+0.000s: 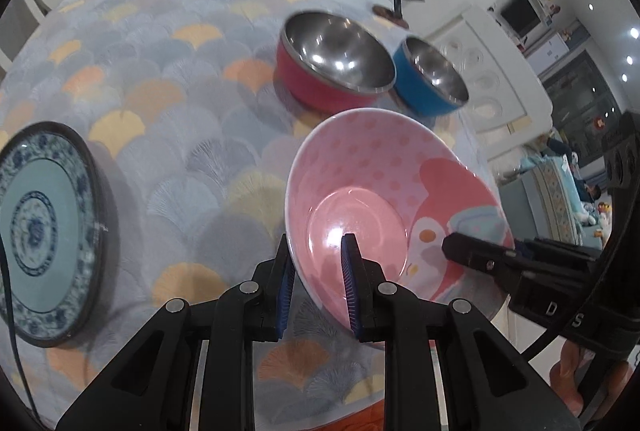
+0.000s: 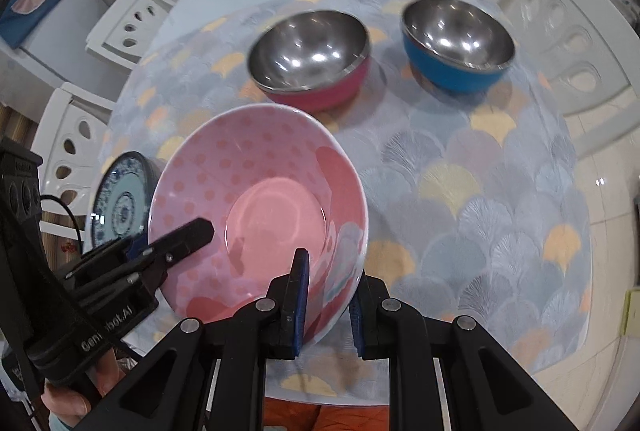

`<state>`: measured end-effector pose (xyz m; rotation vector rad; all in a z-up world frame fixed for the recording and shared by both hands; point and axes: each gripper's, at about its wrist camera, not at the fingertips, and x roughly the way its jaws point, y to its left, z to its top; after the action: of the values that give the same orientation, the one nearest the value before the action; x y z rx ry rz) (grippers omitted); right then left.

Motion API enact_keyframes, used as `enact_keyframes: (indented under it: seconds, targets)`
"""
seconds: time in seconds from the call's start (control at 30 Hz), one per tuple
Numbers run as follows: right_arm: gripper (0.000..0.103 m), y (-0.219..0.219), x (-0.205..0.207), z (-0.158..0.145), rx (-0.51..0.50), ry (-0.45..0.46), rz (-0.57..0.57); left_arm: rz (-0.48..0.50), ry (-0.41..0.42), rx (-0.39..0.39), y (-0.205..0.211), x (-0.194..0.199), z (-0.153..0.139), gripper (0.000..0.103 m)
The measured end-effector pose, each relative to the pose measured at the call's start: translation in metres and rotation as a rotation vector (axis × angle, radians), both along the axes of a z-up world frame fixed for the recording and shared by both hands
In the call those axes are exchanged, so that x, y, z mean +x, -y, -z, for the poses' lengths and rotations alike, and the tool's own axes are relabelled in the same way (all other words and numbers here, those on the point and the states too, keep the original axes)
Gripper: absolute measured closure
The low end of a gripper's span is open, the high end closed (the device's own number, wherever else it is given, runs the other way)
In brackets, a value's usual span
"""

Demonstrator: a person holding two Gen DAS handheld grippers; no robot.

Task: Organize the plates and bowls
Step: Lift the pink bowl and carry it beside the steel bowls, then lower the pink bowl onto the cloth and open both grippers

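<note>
Left wrist view first: we see the worktop (image 1: 168, 79) under its fan-patterned cloth, with the blue-and-white plate (image 1: 44, 231) at our left. We hold the pink bowl (image 1: 380, 183) tilted above the cloth, left gripper (image 1: 320, 283) pinching its near rim, right gripper (image 2: 326, 305) clamped on the opposite rim. Beyond sit the red bowl (image 1: 332, 67) and blue bowl (image 1: 430, 79), just beside each other.

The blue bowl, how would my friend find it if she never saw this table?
Start at the fan-patterned tablecloth. At its far end, past the pink bowl held by both grippers, two steel-lined bowls stand side by side. The blue bowl is the right one; its neighbour, the red bowl, is red outside.
</note>
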<state>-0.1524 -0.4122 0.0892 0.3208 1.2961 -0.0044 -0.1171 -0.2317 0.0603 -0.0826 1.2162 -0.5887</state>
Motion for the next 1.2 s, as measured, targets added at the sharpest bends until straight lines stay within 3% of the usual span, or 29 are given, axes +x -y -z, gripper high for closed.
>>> enact_keyframes:
  seconds: [0.33,0.87,1.2]
  targets:
    - [0.086,0.014,0.001,0.027,-0.031,-0.026,0.017,0.019,-0.024,0.024,0.017,0.001,0.024,0.084]
    - [0.086,0.024,0.002,0.031,-0.005,-0.045,0.039,0.051,-0.031,0.019,0.016,-0.006,0.016,0.084]
    - [0.086,0.039,-0.004,-0.017,-0.033,0.039,0.066,-0.031,0.015,-0.042,-0.021,-0.003,-0.024,0.083]
